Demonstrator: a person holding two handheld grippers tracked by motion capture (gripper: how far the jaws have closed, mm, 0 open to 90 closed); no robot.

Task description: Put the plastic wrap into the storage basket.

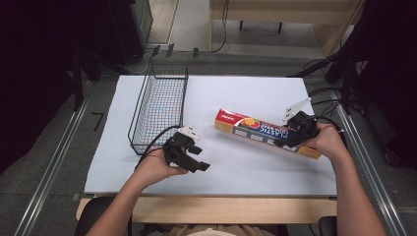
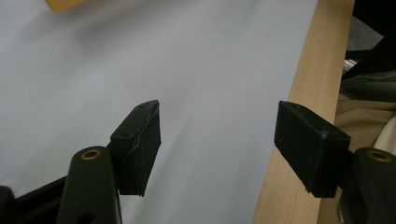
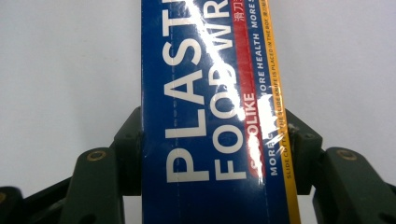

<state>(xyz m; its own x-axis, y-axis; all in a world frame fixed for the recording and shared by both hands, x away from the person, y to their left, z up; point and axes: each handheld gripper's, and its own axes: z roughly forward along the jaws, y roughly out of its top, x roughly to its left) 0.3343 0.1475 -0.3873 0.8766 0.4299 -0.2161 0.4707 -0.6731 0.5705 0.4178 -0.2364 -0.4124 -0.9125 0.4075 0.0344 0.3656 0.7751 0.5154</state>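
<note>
Gripping the plastic wrap box (image 1: 268, 133) near its right end, the right gripper (image 1: 294, 136) has both jaws pressed against the box's long sides; in the right gripper view the box (image 3: 210, 116) runs straight out between the jaws. The box sits over the right half of the white table sheet (image 1: 246, 93). Its long axis runs from the right hand up and to the left, so the free red end aims toward the wire basket (image 1: 160, 105). That basket stands on the left part of the sheet, well apart from the box.

The left gripper (image 1: 196, 157) is nearer the basket, just beside its near right corner. Its jaws stand apart with nothing between them, as the left gripper view (image 2: 217, 149) confirms, above bare sheet and the wooden table edge (image 2: 303, 116).

Judged from this layout, any transfer to the basket calls for a leftward carry along the box's own axis.

Whether the box rests on the sheet or hangs clear cannot be determined. The right hand covers the box's near end.
</note>
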